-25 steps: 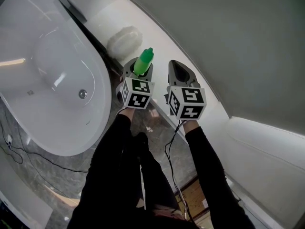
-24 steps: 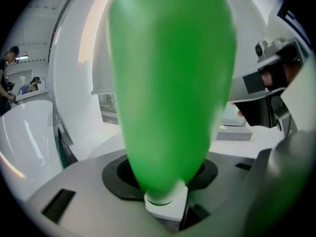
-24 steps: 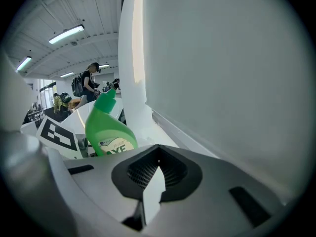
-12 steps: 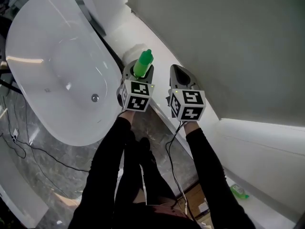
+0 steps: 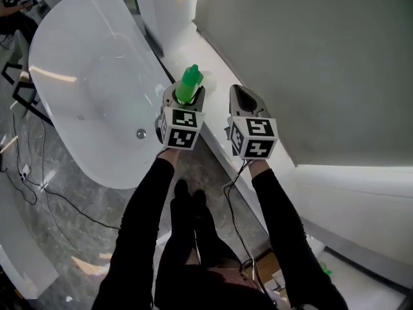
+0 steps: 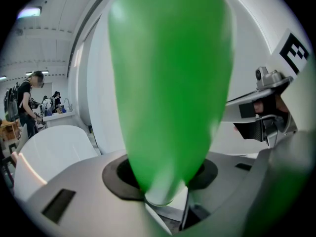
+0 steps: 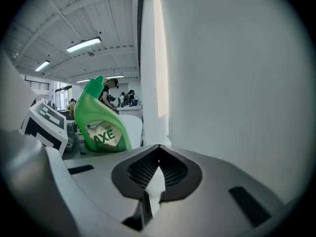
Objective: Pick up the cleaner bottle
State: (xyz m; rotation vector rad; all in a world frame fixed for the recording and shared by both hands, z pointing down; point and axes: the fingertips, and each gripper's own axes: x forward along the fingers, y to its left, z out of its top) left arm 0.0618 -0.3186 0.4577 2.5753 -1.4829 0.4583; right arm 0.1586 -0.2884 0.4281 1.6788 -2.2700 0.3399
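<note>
Cleaner bottle [image 5: 189, 84] sat clamped in my left tongs [image 5: 183, 97]; right tongs [image 5: 239, 93] were clenched empty; the bottle's smooth taper could have slipped free.

Bright green cleaner bottle [image 5: 189, 84] with a pale label [image 7: 104, 135] lettered in green, glossy white bathtub [image 5: 84, 76], grey marbled floor [image 5: 64, 205], black sleeves [image 5: 145, 212], black-and-white square markers on the 2 pale grey tools, left gripper [image 5: 186, 99] and right gripper [image 5: 244, 101], plain grey wall [image 5: 310, 57]

Left tongs [image 5: 185, 100] gripping green bottle [image 5: 191, 81], white bathtub [image 5: 84, 70]
</note>
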